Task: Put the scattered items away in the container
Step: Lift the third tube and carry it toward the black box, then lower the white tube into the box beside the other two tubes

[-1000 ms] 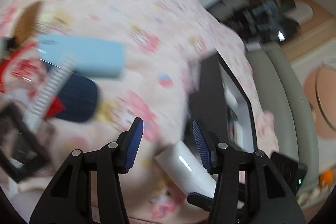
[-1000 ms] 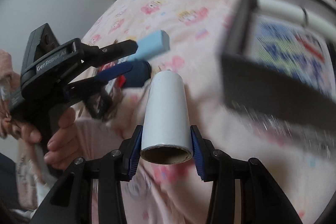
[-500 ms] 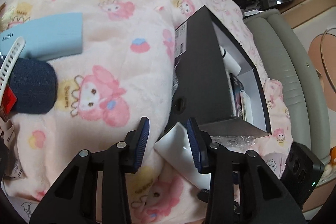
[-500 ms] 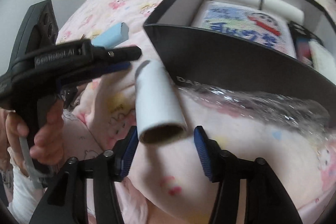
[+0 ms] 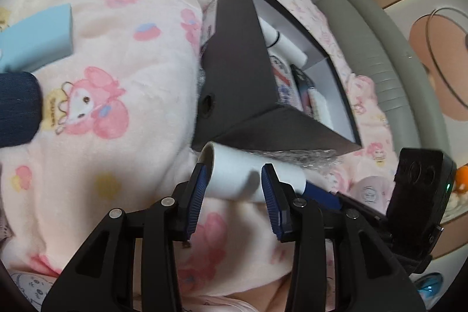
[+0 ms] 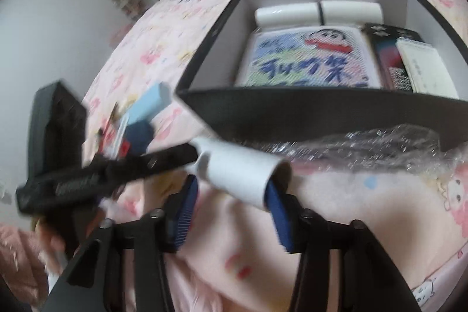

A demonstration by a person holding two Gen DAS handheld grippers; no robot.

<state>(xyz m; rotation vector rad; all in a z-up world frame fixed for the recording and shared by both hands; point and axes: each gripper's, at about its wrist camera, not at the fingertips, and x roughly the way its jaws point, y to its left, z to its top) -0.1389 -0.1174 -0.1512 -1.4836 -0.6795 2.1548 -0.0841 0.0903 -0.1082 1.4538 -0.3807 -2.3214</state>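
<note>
White cardboard-core paper roll (image 5: 248, 176) is lying crosswise between the left gripper's (image 5: 234, 189) wide-open, unclosed jaws, with the right gripper's (image 6: 231, 196) open jaws flanking its other end. Ahead is sitting the black, white-lined box (image 5: 242, 84). Closing, then lifting over the rim, is seemingly coming next.

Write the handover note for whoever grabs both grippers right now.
Left gripper: open, fingers straddling the white roll; grip not confirmed.
Right gripper: open, at the same roll's other end.
The roll lies on the blanket just outside the black box, beside bubble wrap.
Done: two white rolls and a cartoon pack are in the box.
Left: this roll, the light blue box, the navy item.
</note>
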